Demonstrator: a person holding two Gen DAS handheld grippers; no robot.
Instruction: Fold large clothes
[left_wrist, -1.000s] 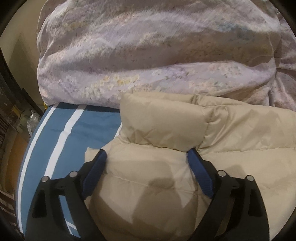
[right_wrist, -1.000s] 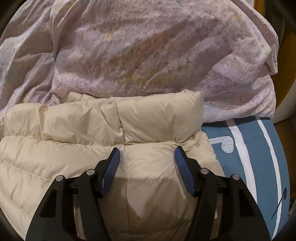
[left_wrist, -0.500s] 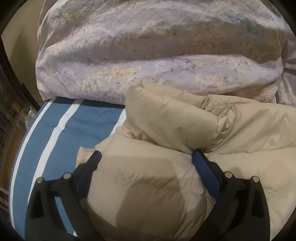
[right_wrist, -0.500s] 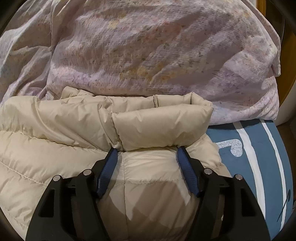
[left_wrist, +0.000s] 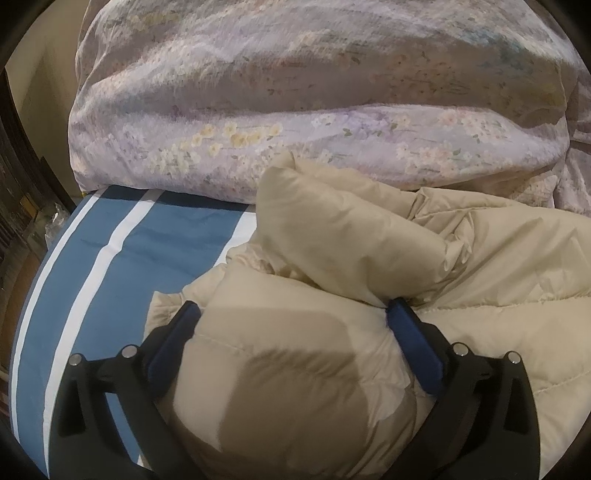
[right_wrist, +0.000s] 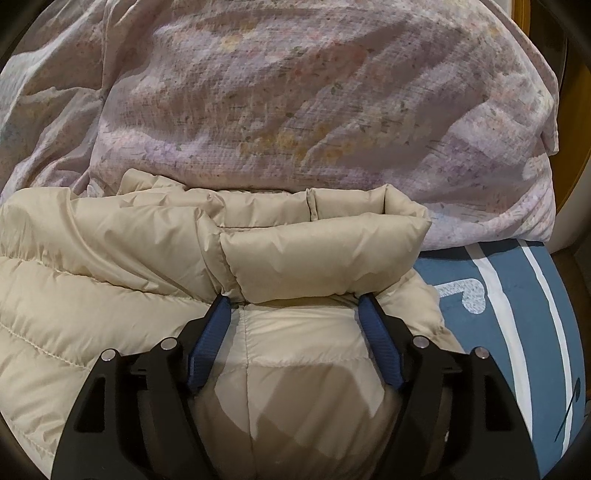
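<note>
A bed (left_wrist: 122, 251) with a blue sheet crossed by white stripes carries everything here. Across its far side lies a big bedcover (left_wrist: 295, 92) in pale purple with a faint flower print, heaped high and wrinkled. In front of it, touching its lower edge, lies the beige padded jacket (left_wrist: 480, 258), spread over the sheet with a thick quilted roll of its cloth bulging up in the middle. In the right wrist view the same jacket (right_wrist: 92, 277) fills the left and centre, and the blue sheet shows at the right with a pale printed mark.

The left hand-held gripper (left_wrist: 293, 314) points down onto the jacket, its jaws spread wide, with a puffy fold of the jacket between the blue pads; the pads flank the fold without squeezing it. The right hand-held gripper (right_wrist: 293, 304) likewise straddles a quilted panel just below the roll, and its jaws are opening, released from the cloth.
</note>
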